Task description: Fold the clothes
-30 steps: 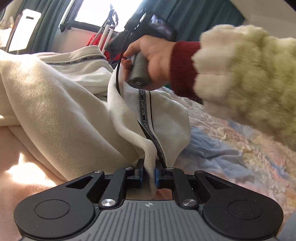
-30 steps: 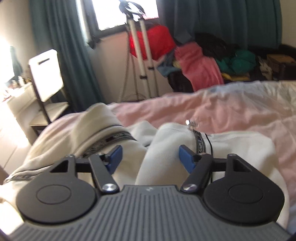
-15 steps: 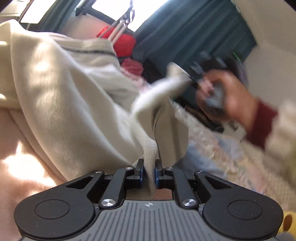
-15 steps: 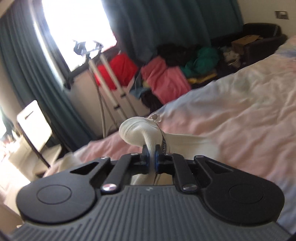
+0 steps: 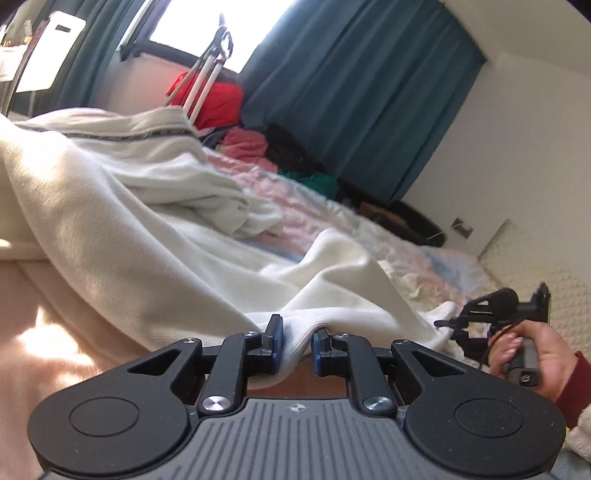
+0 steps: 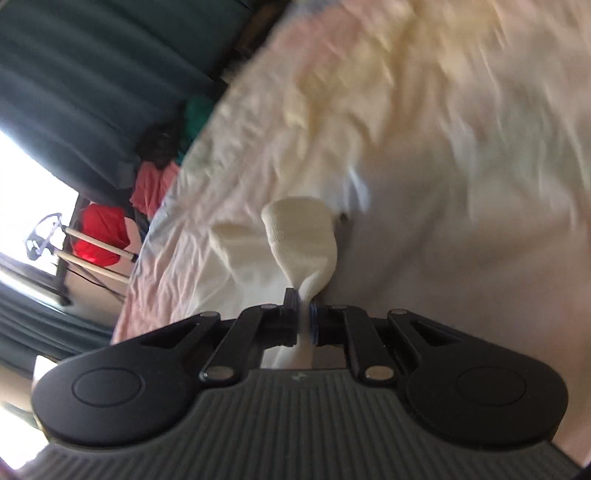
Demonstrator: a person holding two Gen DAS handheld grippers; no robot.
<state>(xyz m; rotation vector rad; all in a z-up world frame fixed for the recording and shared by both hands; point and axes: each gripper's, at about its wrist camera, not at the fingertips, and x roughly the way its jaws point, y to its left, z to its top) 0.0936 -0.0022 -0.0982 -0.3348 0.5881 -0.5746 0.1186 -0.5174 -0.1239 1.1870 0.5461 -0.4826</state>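
A cream knit garment (image 5: 155, 236) is seen spread across the left and centre of the frame over a pink bedspread (image 5: 44, 354). A ribbed edge of it is pinched between the fingers of the left gripper (image 5: 297, 341) at bottom centre, jaws narrowed onto the fabric with a small gap left. At lower right the right gripper (image 5: 448, 328) is gripped by a hand (image 5: 532, 354) with a dark red cuff; another white corner of the garment is met at its tip, jaw state not readable. Teal curtains (image 5: 354, 96) are shown at upper centre, a bright window (image 5: 207, 33) at upper left, piled clothes (image 5: 251, 144) below.
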